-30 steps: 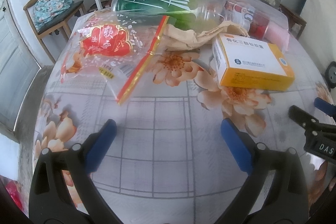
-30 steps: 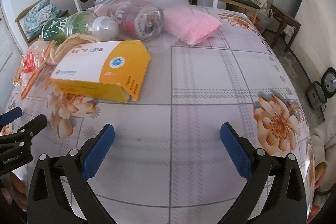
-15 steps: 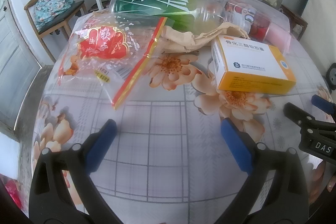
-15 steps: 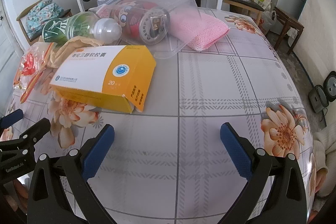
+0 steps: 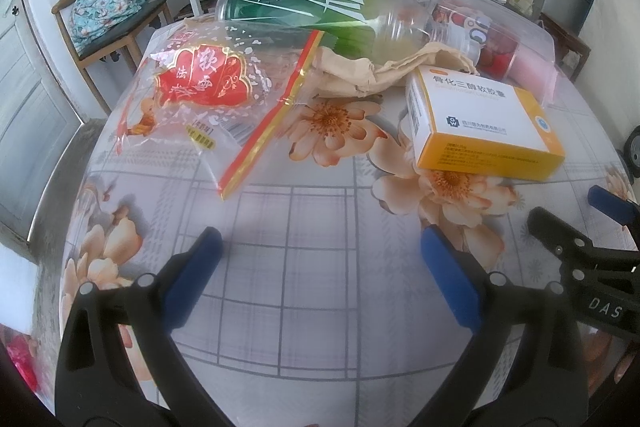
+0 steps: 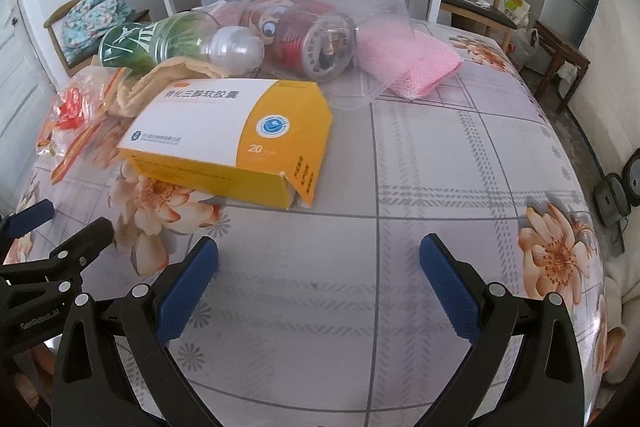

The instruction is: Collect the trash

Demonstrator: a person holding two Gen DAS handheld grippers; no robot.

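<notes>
Left wrist view: snack bag (image 5: 208, 95) at 11 o'clock, green bottle (image 5: 320, 15) at 12, medicine box (image 5: 480, 123) at 1. Risk: crinkly film may slip from the pads; bottle could roll if nudged. Left gripper (image 5: 320, 267) low, level, jaws spread, empty. Right gripper (image 6: 320, 271) likewise released, box at its 11 o'clock.

We see the left gripper (image 5: 320, 263) spread wide, empty, above the floral tablecloth (image 5: 320, 307) — snack bag (image 5: 208, 95), green bottle (image 5: 320, 15) and orange-and-white box (image 5: 480, 123) lying beyond.
</notes>
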